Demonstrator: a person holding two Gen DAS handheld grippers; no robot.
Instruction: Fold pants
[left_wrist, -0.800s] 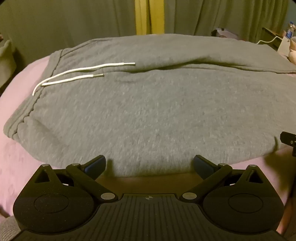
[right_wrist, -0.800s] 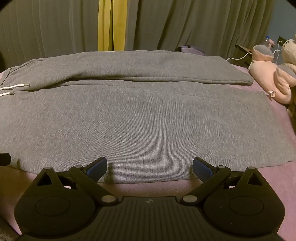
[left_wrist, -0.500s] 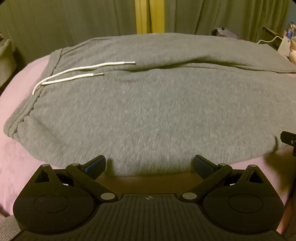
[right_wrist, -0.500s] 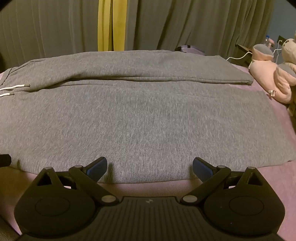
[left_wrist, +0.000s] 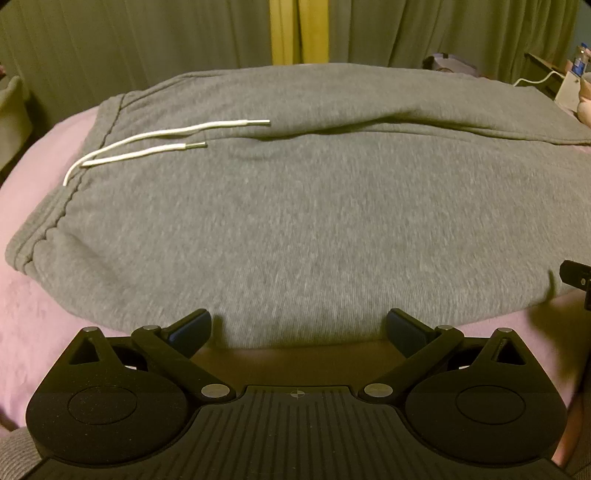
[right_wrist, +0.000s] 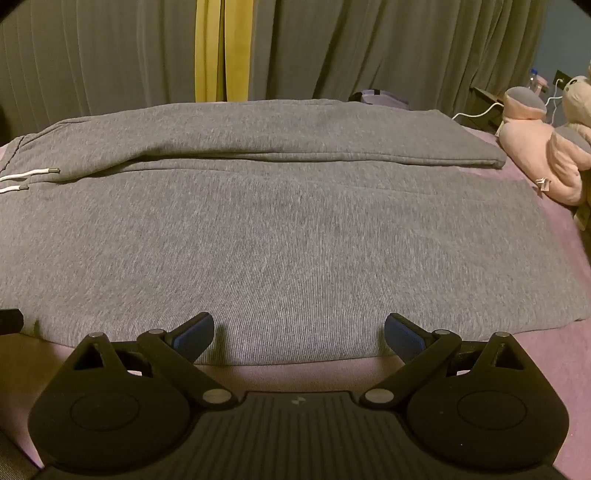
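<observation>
Two tools are showing, one per hand. Left tool (left_wrist: 298, 334) is hanging with its jaws spread wide and nothing between them, hovering just over the near edge of the pants (left_wrist: 295, 221). Right tool (right_wrist: 299, 336) is doing the same further along that edge, jaws equally wide and gripping nothing.

One pair of grey pants is lying flat across the pink bed (left_wrist: 29, 325), waistband toward the left, both legs stretching to the right, the far leg (right_wrist: 295, 136) lying alongside the near one. Two white cords (left_wrist: 166, 136) are resting on the cloth near the waistband, side by side. Two pink stuffed toys (right_wrist: 546, 155) are sitting at the right edge of the bed, apart from the pants. Grey-green curtains (right_wrist: 369, 48) are hanging behind, with one yellow strip (right_wrist: 221, 48) between them.

Compared with the earlier frames, almost nothing is changing: both tools are keeping their wide spread and their place over the near edge, and the pants and cords are lying as before.
</observation>
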